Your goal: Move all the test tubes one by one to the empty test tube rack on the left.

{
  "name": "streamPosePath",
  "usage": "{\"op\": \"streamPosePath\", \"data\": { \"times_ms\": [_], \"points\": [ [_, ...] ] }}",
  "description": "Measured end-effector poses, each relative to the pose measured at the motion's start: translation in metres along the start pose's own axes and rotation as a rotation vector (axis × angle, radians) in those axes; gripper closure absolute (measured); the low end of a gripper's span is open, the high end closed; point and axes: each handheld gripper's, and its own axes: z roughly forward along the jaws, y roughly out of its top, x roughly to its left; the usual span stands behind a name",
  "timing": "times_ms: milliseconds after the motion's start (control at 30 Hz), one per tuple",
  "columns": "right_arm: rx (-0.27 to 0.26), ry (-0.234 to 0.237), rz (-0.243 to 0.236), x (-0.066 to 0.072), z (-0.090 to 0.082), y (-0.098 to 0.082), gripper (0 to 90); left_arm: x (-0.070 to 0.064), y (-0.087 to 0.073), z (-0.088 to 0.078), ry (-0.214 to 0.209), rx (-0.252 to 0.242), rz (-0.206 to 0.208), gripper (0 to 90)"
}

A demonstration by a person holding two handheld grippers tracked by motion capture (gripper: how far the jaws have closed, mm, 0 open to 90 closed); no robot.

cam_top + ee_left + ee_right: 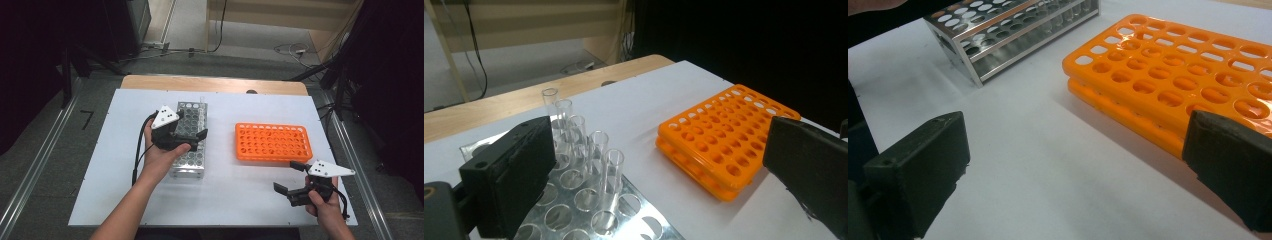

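A silver metal rack stands left of centre on the white tabletop. Several clear glass tubes stand upright in a row along one side of it. My left gripper hovers over this rack, jaws wide apart with nothing between them; in the left gripper view the gripper has the tubes just beside its left jaw, not touching. An orange rack with empty holes lies to the right. My right gripper rests open near the front right, just short of the orange rack.
A wooden table edge runs behind the white top. Cables and dark stands lie on the floor beyond. The metal rack is far off in the right gripper view, with bare white surface between it and the orange rack.
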Motion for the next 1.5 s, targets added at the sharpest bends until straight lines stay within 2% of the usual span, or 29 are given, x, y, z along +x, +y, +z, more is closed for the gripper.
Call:
{"op": "streamPosePath", "data": {
  "times_ms": [167, 300, 500, 767, 967, 1067, 1233, 1400, 1500],
  "points": [
    [0.003, -0.002, 0.001, 0.0, 0.001, 0.0, 0.0, -0.001, -0.006, -0.012, 0.002, 0.0, -0.001, 0.0],
    [0.003, -0.005, -0.001, -0.001, 0.001, 0.0, 0.0, -0.004, -0.012, -0.023, 0.008, 0.005, 0.017, 0.0],
    [0.007, -0.007, 0.002, -0.002, 0.001, -0.001, 0.0, -0.007, -0.022, -0.039, 0.001, 0.002, 0.004, 0.0],
    [0.008, -0.016, 0.002, -0.002, 0.001, -0.001, 0.0, -0.005, -0.035, -0.065, 0.019, -0.009, 0.0, 0.0],
    [0.009, -0.025, -0.001, -0.004, 0.001, -0.002, 0.0, 0.001, -0.05, -0.083, 0.042, -0.017, -0.017, 0.0],
    [0.009, -0.03, 0.005, -0.005, 0.0, -0.003, 0.0, 0.006, -0.06, -0.094, 0.044, -0.022, -0.044, 0.0],
    [0.002, -0.036, 0.008, -0.007, -0.001, -0.003, 0.0, 0.012, -0.072, -0.11, 0.061, -0.034, -0.051, 0.0],
    [0.003, -0.042, 0.013, -0.01, -0.002, -0.005, 0.0, 0.018, -0.087, -0.121, 0.058, -0.02, -0.042, 0.0],
    [-0.001, -0.048, 0.019, -0.013, -0.003, -0.006, 0.0, 0.025, -0.093, -0.127, 0.034, -0.03, -0.06, 0.0]
  ]
}}
